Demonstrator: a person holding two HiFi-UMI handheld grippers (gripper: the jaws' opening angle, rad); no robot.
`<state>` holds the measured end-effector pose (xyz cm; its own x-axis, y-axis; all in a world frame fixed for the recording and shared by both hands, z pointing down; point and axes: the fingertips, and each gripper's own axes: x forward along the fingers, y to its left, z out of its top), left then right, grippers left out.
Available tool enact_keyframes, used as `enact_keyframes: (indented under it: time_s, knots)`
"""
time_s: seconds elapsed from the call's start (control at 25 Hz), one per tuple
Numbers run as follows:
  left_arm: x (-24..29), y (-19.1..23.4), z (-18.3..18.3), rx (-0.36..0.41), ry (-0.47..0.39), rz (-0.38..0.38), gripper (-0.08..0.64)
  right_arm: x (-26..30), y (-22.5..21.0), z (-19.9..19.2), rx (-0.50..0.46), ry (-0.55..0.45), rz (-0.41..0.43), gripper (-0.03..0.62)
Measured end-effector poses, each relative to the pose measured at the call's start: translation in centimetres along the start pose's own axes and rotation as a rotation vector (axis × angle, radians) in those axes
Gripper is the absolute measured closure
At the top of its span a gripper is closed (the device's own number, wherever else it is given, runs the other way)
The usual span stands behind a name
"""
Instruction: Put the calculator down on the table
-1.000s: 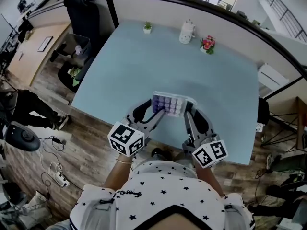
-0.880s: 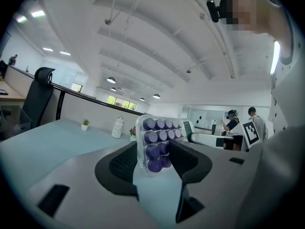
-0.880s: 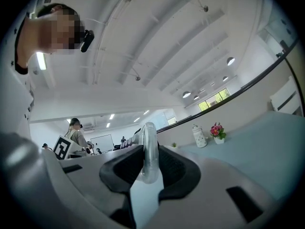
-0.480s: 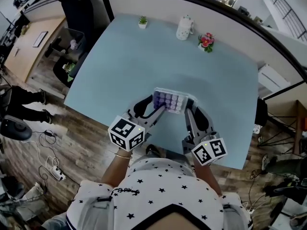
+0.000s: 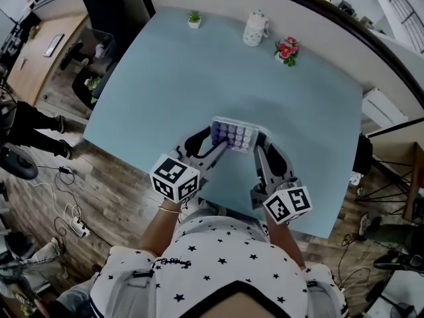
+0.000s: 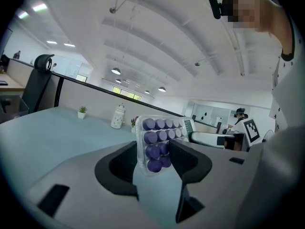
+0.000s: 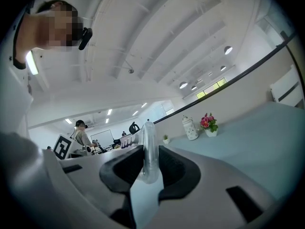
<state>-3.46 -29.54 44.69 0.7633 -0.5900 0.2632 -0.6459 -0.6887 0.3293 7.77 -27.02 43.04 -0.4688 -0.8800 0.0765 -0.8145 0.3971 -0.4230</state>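
Observation:
The calculator (image 5: 234,136), a clear case with rows of round purple keys, is held just over the near part of the light blue table (image 5: 165,78). My left gripper (image 5: 213,144) is shut on its left end. My right gripper (image 5: 258,150) is shut on its right end. In the left gripper view the calculator (image 6: 159,142) stands on edge between the jaws of that gripper (image 6: 155,163), keys facing the camera. In the right gripper view the calculator (image 7: 148,147) shows edge-on as a thin clear strip, pinched by the gripper (image 7: 148,171). Whether it touches the tabletop is hidden.
Along the table's far edge stand a small potted plant (image 5: 194,19), a white jar (image 5: 254,29) and a pot of pink flowers (image 5: 286,49). A black office chair (image 5: 99,5) stands off the far left corner. The table's near edge runs just below the grippers.
The table and its far objects look a little larger and higher in the view. Both grippers have come down slightly with the calculator, and both grips are unchanged.

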Motion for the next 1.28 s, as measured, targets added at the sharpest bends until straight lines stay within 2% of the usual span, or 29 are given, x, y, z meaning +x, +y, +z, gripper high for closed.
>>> enact_keyframes:
  time_s: [0.72, 1.28]
  knots:
    - [3.4, 0.9, -4.9, -0.069, 0.111, 0.037, 0.341, 0.1, -4.7, -4.4, 0.099, 0.117, -0.044, 0.495]
    - [5.1, 1.8, -8.7, -0.106, 0.192, 0.048, 0.339, 0.1, -6.7, -7.7, 0.128, 0.194, -0.077, 0.497]
